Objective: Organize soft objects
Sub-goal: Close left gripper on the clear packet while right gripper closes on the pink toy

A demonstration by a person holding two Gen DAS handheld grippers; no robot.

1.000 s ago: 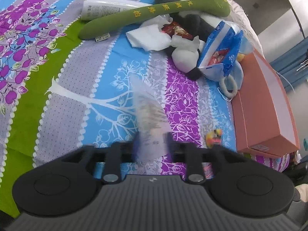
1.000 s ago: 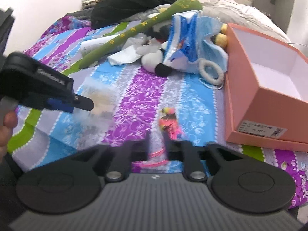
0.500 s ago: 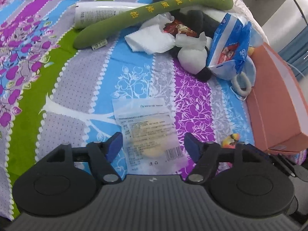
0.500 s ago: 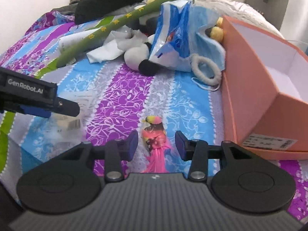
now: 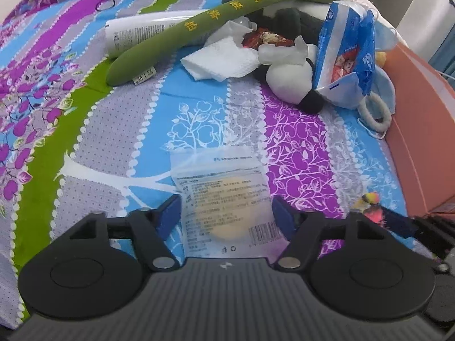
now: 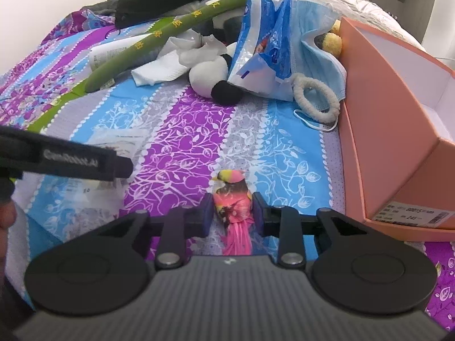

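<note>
Nearest the left wrist camera, the left gripper (image 5: 226, 213) has its jaws spread wide on either side of a clear plastic packet (image 5: 220, 199) lying flat on the patterned bedspread (image 5: 119, 147) — neither blue pad touches it. The packet shows printed text, a barcode and a pale round item inside.

Nearest the right wrist camera, the right gripper (image 6: 231, 213) has narrow jaws flanking a small pink and yellow toy bird (image 6: 232, 199) on the bed; whether the pads actually grip it cannot be told. To the right stands an open salmon-pink box (image 6: 398, 130) with a white inside.

Farther back lies the pile of soft things: a white fuzzy hair tie (image 6: 315, 99) just beside the box, a blue face mask (image 6: 318, 48), a blue and white plastic bag (image 6: 264, 37), a black and white plush toy (image 6: 212, 78), a white folded cloth (image 5: 220, 59), a long green plush stick (image 5: 216, 20) with yellow characters, and — farthest left — a white tube (image 5: 142, 32).
</note>
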